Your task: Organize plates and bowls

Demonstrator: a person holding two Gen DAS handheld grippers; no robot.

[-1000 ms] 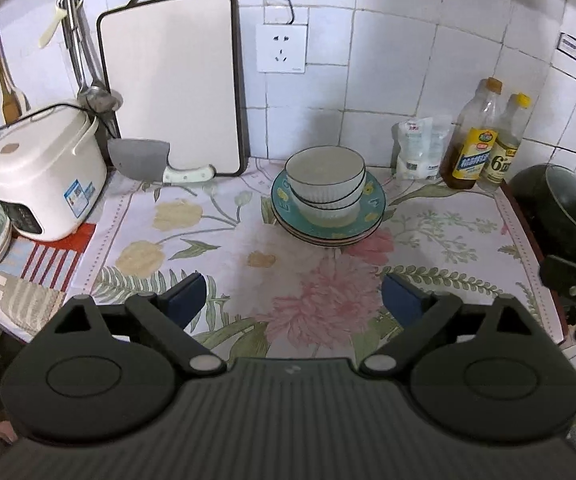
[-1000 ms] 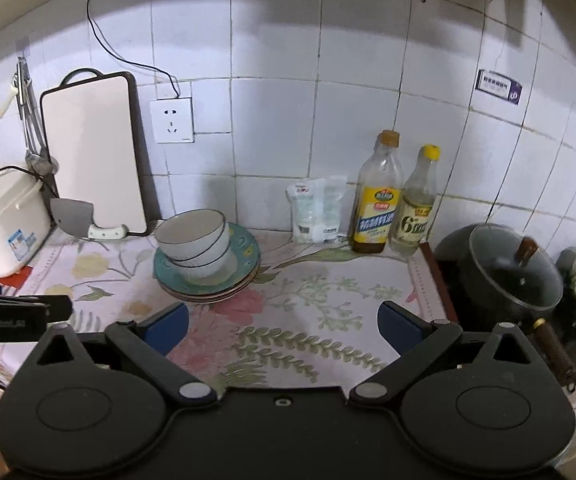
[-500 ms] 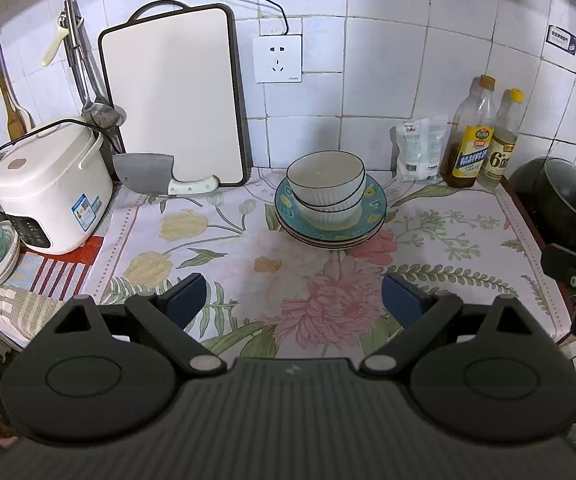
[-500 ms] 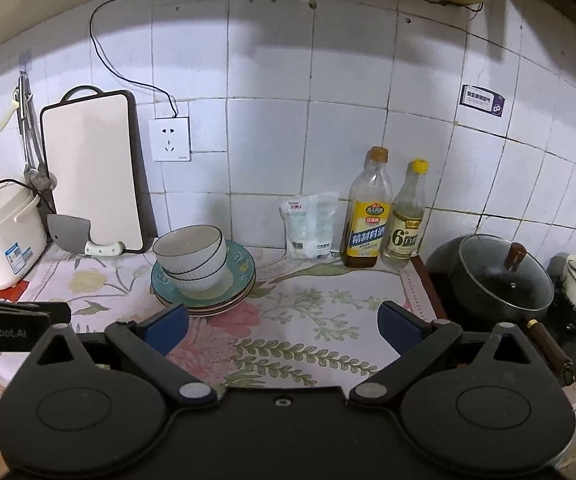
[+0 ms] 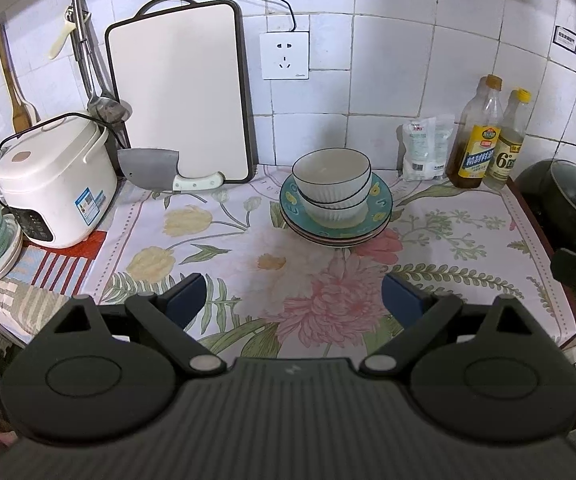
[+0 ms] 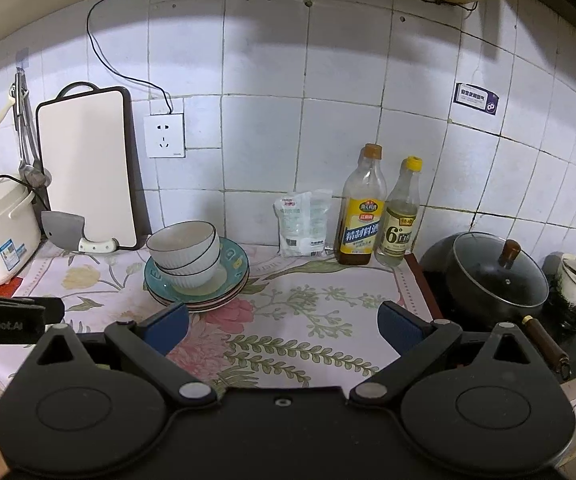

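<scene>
Two white ribbed bowls [image 5: 331, 176] are nested on a stack of plates, teal on top [image 5: 379, 202], at the back of the floral counter cloth. They also show in the right wrist view, the bowls [image 6: 186, 246] and the plates [image 6: 234, 276]. My left gripper [image 5: 293, 300] is open and empty, well in front of the stack. My right gripper [image 6: 284, 322] is open and empty, in front and to the right of the stack.
A white rice cooker [image 5: 54, 184], a cleaver [image 5: 156, 168] and a cutting board [image 5: 180, 92] stand at the back left. Two bottles [image 5: 487, 140] and a bag [image 5: 423, 152] are at the back right. A lidded black pot [image 6: 495, 276] sits on the stove to the right.
Both grippers have pulled back and tilted up from the counter, so the stack looks smaller and farther away. Both stay open. The bowls and plates have not moved.
</scene>
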